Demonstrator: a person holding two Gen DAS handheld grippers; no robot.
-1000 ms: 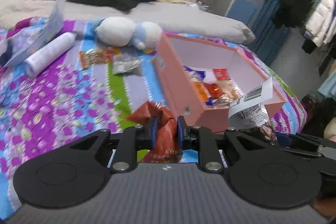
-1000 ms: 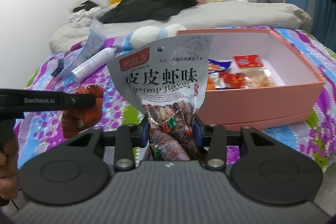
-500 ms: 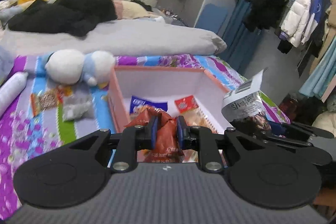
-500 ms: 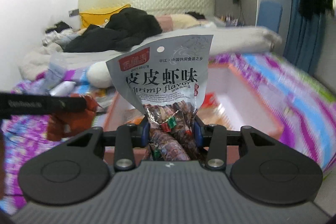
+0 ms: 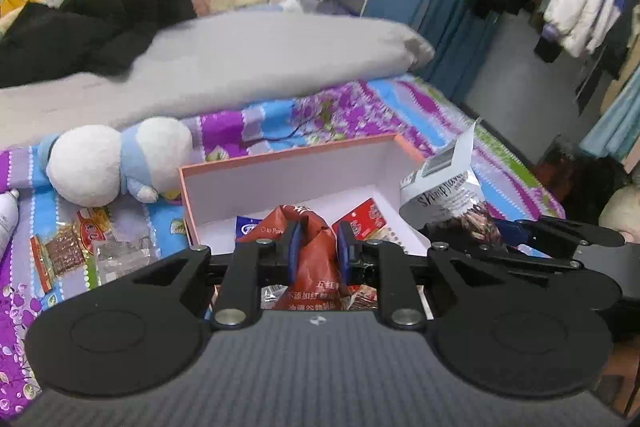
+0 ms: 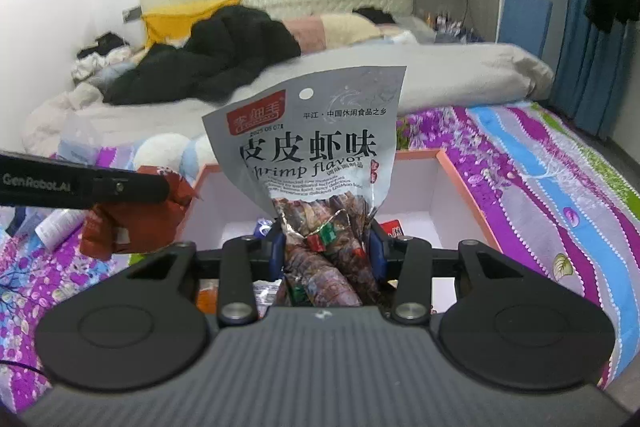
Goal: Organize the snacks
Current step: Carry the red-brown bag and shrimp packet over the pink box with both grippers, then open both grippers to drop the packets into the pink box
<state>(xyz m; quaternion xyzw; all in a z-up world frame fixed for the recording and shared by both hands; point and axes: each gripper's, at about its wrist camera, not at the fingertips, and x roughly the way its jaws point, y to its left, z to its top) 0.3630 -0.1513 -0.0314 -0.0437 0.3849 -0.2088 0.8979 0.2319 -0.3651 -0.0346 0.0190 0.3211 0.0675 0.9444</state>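
Observation:
My left gripper [image 5: 318, 241] is shut on a red-brown snack packet [image 5: 316, 267] and holds it over the near edge of the open pink box [image 5: 288, 157]. My right gripper [image 6: 326, 241] is shut on a grey shrimp-flavour snack bag [image 6: 308, 151], upright above the same box [image 6: 460, 179]. The box holds several small packets, such as a red one [image 5: 362, 217] and a blue one [image 5: 250, 227]. The right gripper and its bag [image 5: 444, 193] show at the right of the left wrist view. The left gripper's packet [image 6: 132, 217] shows at the left of the right wrist view.
The box sits on a purple floral bedspread [image 5: 340, 107]. Two loose snack packets [image 5: 64, 247] lie left of it, by a white plush toy [image 5: 116, 159] and a white bottle [image 5: 8, 217]. A grey duvet [image 5: 240, 63] and black clothes [image 5: 100, 19] lie behind. Hanging clothes [image 5: 576, 7] are at the right.
Both grippers have moved forward with their packets, from beside and in front of the box to above it. The grips have not changed.

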